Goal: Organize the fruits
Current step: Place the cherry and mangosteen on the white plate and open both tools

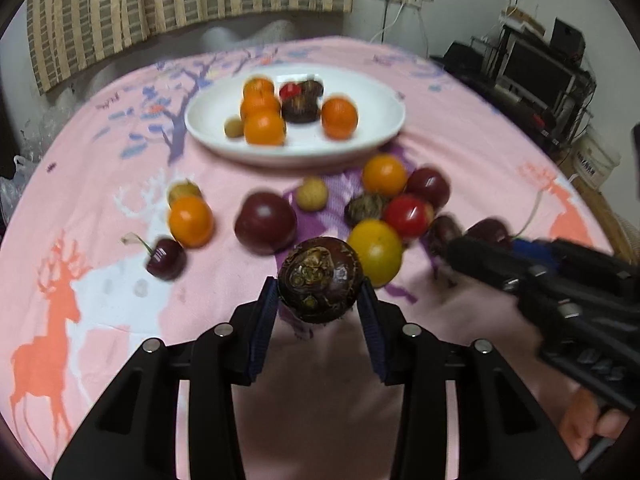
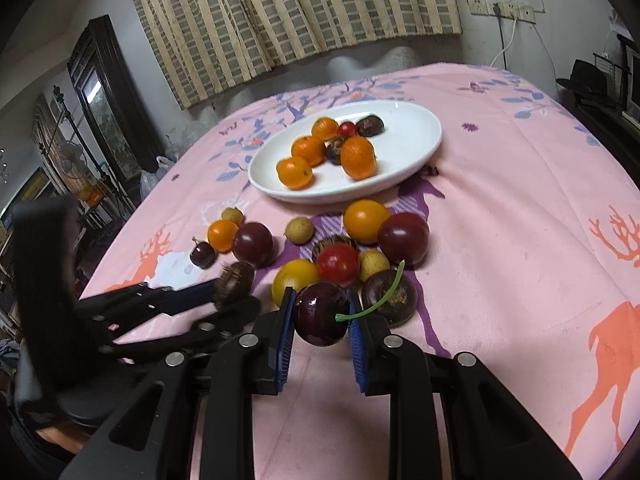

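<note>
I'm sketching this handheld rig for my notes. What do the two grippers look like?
Both match: the left gripper and right gripper have black angular plastic frames with cut-out slots, round silver bolt heads at the joints, and two flat fingers faced with ribbed blue pads. No cables or sleeves show.

Oranges (image 2: 308, 150) on white plate (image 2: 424, 140); mixed fruits (image 2: 338, 262) clustered on pink cloth nearby

A pink cloth (image 2: 500, 200) printed with orange deer and purple trees covers the whole surface. On it, toward the far side, lies a white oval plate (image 2: 416, 136), and nearer to us loose fruits lie directly on the cloth: an orange one (image 2: 366, 221), a dark purple plum (image 2: 253, 244), a red tomato (image 2: 338, 264), a yellow one (image 2: 294, 276), a small cherry (image 2: 203, 255) and a tan longan (image 2: 299, 230).
</note>
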